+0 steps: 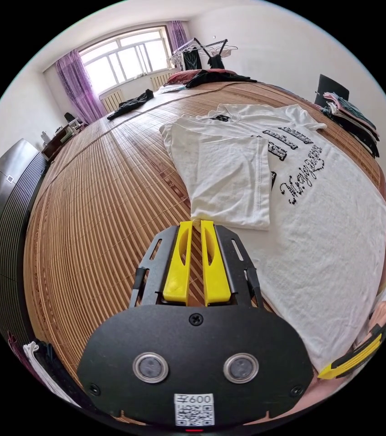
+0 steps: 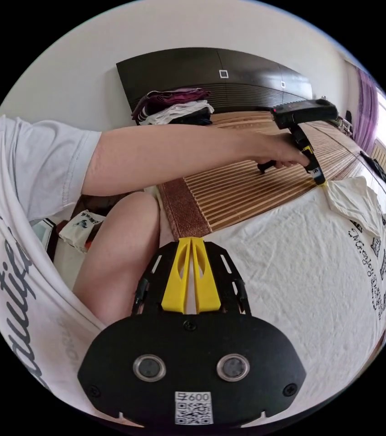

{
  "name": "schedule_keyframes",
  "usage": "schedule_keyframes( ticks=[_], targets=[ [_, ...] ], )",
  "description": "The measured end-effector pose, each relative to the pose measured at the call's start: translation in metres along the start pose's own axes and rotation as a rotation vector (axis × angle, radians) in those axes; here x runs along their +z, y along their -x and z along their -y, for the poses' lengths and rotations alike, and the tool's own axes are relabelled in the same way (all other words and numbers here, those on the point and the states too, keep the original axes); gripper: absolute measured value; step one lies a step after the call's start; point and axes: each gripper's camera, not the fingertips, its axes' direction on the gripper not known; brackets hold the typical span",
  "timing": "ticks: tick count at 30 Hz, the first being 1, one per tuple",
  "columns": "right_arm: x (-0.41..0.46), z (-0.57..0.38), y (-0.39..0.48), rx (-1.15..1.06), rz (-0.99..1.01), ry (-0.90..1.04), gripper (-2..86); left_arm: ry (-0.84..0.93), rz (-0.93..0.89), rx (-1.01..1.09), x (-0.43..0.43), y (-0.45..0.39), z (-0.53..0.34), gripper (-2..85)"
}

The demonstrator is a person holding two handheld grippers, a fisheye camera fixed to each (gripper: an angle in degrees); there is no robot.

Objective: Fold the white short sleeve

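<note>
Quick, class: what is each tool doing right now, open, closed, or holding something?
Left tool: closed, jaws pinching the edge of the folded part of the white shirt.
Right tool: closed at the shirt's hem; a grip cannot be told.

The white short sleeve shirt [image 1: 320,218] lies flat on the bamboo mat [image 1: 102,204], print side up, with one side folded over onto its front. The left gripper [image 1: 196,223] has its yellow fingers [image 1: 178,263] nearly closed, tips at the folded flap's lower corner; whether they pinch cloth is unclear. A dark garment [image 1: 131,103] lies near the mat's far edge.
</note>
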Motion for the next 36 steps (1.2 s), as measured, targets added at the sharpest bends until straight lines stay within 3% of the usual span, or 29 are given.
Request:
schedule_keyframes(
  ticks=[7,15,21,25,27,29,33,36],
  targets=[
    [-0.009,0.013,-0.010,0.001,-0.016,-0.003,11.8,-0.016,-0.013,-0.064,-0.016,0.025,0.013,2.8],
    [-0.029,0.027,-0.066,0.135,0.148,-0.044,12.6,-0.032,0.235,0.006,-0.049,0.005,0.035,4.3],
    [-0.099,0.033,-0.137,0.261,0.105,-0.211,12.6,-0.178,0.248,-0.151,-0.125,0.051,0.029,7.4],
    [-0.148,0.051,-0.234,0.335,0.086,-0.322,12.2,-0.250,0.063,-0.333,-0.170,0.128,0.034,6.2],
    [-0.157,0.072,-0.283,0.305,0.084,-0.341,11.9,-0.236,-0.062,-0.317,-0.174,0.149,0.055,3.7],
    [-0.153,0.109,-0.358,0.246,0.123,-0.319,11.5,-0.169,-0.180,-0.293,-0.168,0.159,0.090,1.8],
    [-0.126,0.169,-0.477,0.331,0.112,-0.178,10.7,-0.159,-0.205,-0.344,-0.181,0.189,0.129,0.8],
    [-0.116,0.203,-0.551,0.402,0.027,-0.167,9.7,-0.208,-0.440,-0.340,-0.191,0.226,0.158,0.6]
  ],
)
